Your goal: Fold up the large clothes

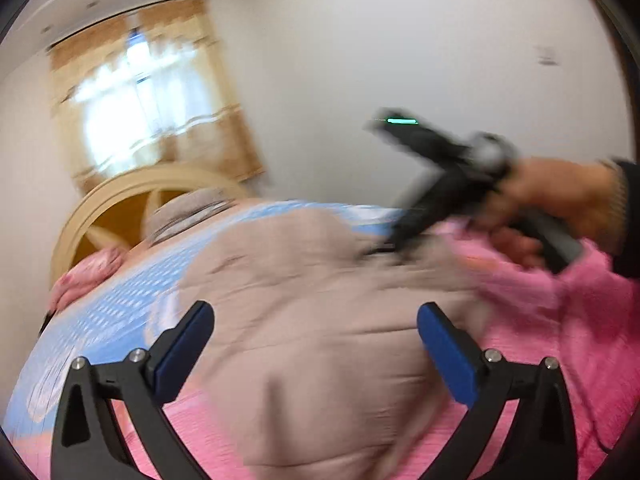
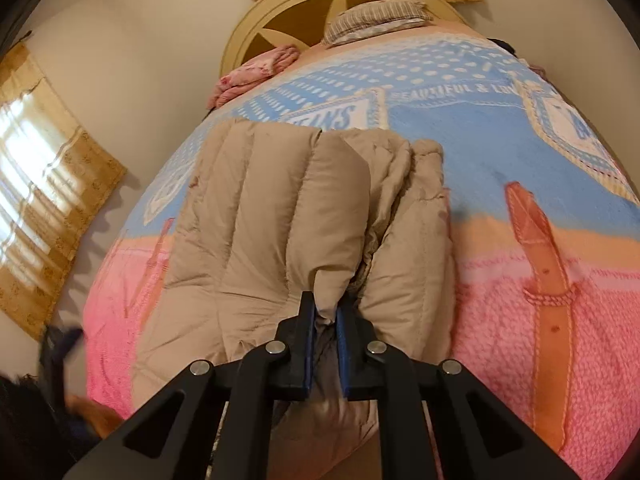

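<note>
A beige quilted puffer jacket point(image 1: 304, 280) point(image 2: 256, 200) lies on the bed, partly folded, with its stitched panels running away from me. In the left wrist view my left gripper point(image 1: 316, 312) hovers above the jacket, its blue pads point(image 1: 188, 344) wide apart and nothing between them. In the right wrist view my right gripper point(image 2: 327, 308) is shut on a pinched fold of the jacket at its near edge. The left wrist view shows that right gripper point(image 1: 384, 248), blurred, reaching down onto the jacket's far right side, with a person's hand point(image 1: 560, 200) on its handle.
A blue, orange and pink blanket point(image 2: 500, 152) covers the bed. At the head are a cream round headboard point(image 2: 256, 12), a striped pillow point(image 2: 372, 20) and a folded pink cloth point(image 2: 256, 72). A curtained window point(image 1: 148, 92) stands behind and another curtained window point(image 2: 44, 200) to the left.
</note>
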{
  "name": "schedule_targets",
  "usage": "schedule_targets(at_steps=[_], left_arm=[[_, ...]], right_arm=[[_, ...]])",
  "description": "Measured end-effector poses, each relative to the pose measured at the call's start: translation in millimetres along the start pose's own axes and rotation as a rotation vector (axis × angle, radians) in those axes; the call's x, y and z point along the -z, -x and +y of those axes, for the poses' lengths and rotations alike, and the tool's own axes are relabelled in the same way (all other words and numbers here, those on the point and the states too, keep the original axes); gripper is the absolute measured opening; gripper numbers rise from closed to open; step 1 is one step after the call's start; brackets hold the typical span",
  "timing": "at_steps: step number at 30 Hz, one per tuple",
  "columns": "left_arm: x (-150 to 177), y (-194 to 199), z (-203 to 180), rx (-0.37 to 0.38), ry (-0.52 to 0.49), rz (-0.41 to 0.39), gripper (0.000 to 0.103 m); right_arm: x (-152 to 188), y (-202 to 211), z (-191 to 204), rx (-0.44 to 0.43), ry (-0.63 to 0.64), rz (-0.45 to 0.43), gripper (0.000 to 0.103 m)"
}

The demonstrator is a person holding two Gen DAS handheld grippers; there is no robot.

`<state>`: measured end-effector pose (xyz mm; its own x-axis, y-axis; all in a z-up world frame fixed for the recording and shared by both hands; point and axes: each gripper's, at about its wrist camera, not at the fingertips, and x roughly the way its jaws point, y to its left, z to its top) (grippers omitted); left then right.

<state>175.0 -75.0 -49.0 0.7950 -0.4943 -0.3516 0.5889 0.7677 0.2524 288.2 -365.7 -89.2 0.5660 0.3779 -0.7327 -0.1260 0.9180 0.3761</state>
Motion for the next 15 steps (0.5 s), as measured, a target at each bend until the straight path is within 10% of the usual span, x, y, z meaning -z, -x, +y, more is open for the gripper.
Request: schedule_targets(at_steps=[6, 9, 15], left_arm=[[1, -68, 68, -0.148, 0.299, 0.161, 0.103], [16, -105, 66, -0.157, 0.305, 0.318, 0.103], [16, -110, 44, -0.218, 0.252, 0.306, 0.103]], right_arm=[[24, 3, -5, 0.043, -0.031, -0.021, 0.008], [27, 2, -6, 0.074, -0.027, -0.019, 0.008], [18, 53, 14, 0.279, -0.034, -0.165, 0.010]])
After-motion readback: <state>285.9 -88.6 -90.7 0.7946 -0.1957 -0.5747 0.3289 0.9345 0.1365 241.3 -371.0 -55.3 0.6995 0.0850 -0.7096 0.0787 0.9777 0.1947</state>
